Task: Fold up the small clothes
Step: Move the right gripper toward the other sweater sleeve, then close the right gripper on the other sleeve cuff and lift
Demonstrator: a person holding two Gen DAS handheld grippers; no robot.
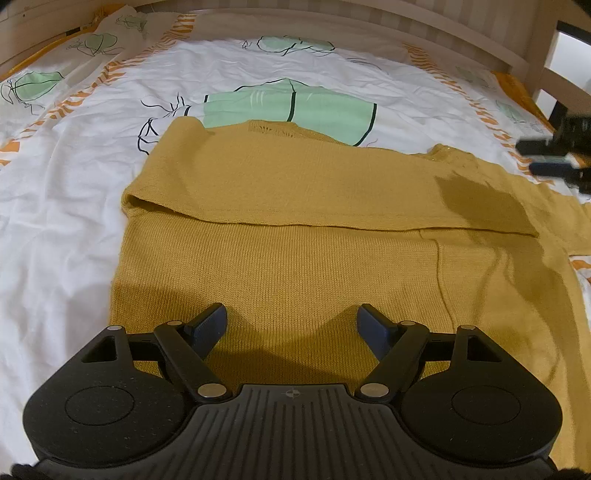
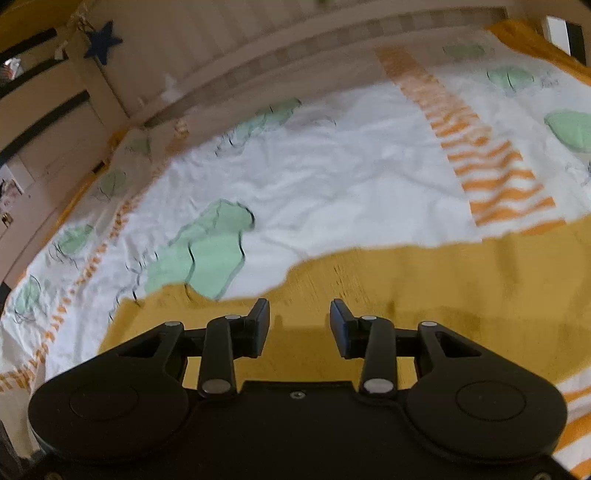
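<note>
Sweater (image 1: 332,229), mustard knit, partly folded on my bed sheet (image 1: 66,184); left hand-held gripper (image 1: 291,325) spread wide over it, right hand-held gripper (image 2: 300,321) likewise parted, both empty.

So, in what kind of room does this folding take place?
Probably a bedroom, possibly a child's: the mustard knit garment lies on a printed bedsheet, a slatted wooden bed frame borders it, and a blue star hangs nearby.

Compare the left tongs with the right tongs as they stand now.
The left tongs gape wide; the right tongs stand open more narrowly. The left tongs hang over the middle of the yellow sweater; the right tongs hang near its far edge, by the bedsheet. Both are black, empty and holding nothing.
</note>
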